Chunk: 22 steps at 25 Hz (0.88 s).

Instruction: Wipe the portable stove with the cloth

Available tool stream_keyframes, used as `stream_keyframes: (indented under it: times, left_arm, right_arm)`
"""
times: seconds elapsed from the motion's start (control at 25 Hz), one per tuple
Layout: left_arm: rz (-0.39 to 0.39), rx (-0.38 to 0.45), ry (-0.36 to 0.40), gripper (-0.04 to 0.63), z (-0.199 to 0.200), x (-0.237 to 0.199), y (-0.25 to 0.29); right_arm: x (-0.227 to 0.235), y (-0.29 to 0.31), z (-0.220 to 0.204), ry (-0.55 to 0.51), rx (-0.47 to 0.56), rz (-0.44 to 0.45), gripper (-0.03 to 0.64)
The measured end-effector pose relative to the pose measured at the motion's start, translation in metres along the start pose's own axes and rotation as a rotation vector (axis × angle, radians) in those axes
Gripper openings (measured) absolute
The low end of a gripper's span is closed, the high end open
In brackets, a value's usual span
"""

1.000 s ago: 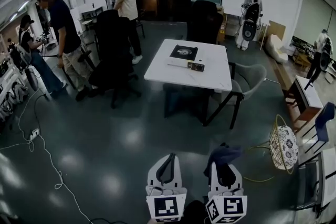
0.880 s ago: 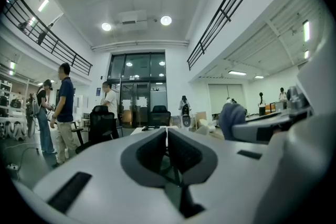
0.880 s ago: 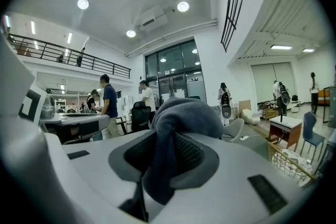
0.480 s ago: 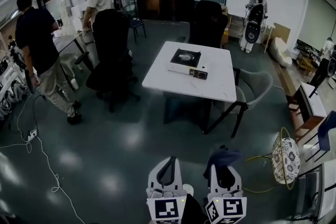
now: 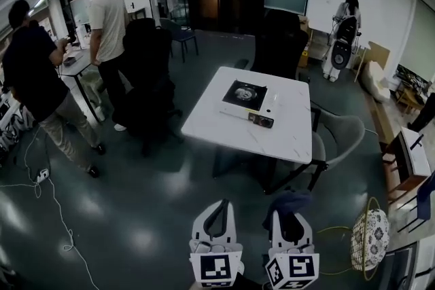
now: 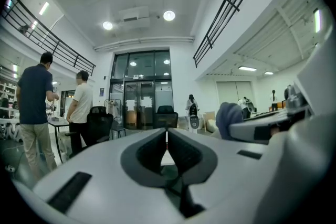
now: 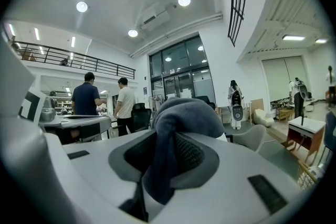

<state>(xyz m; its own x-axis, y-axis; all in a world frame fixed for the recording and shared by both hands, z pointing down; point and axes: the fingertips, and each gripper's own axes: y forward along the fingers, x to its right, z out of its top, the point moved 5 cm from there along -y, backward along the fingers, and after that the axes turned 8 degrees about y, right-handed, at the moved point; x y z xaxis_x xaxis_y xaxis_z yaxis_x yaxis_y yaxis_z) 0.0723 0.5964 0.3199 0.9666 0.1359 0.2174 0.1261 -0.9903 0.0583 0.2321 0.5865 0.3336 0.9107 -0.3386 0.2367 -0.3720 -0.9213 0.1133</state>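
Observation:
The portable stove [image 5: 245, 102], pale with a black top and a dark knob panel, lies on the white table [image 5: 207, 120] in the middle of the head view. Both grippers are low in that view, well short of the table. My left gripper [image 5: 217, 212] is shut with nothing between its jaws; its closed jaws fill the left gripper view [image 6: 167, 140]. My right gripper [image 5: 290, 213] is shut on a dark blue-grey cloth [image 5: 288, 202], which bulges over the jaws in the right gripper view [image 7: 178, 128].
Dark office chairs [image 5: 147, 81] stand left of and behind the table, a grey chair [image 5: 336, 138] at its right. Two people [image 5: 109, 30] stand at a desk far left. A patterned basket [image 5: 369, 236] and yellow cable lie on the floor at right; white cables [image 5: 56, 204] run at left.
The table and stove have come closer and lower in the head view as I walk forward. The two people at left have shifted. Both grippers hold the same pose.

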Motion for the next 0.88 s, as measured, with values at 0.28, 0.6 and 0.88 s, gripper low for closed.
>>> stream_keyframes:
  times: [0.28, 0.6, 0.88]
  left_arm:
    - [0.013, -0.005, 0.013, 0.021, 0.003, 0.001, 0.046]
    - [0.016, -0.032, 0.013, 0.021, -0.007, -0.012, 0.088]
    - [-0.010, -0.047, -0.008, 0.021, -0.014, -0.037, 0.147]
  right_arm:
    - [0.023, 0.047, 0.012, 0.012, -0.009, 0.022, 0.100]
    - [0.031, 0.090, 0.008, 0.028, -0.046, 0.029, 0.100]
    - [0.036, 0.150, 0.007, 0.035, -0.053, 0.001, 0.100]
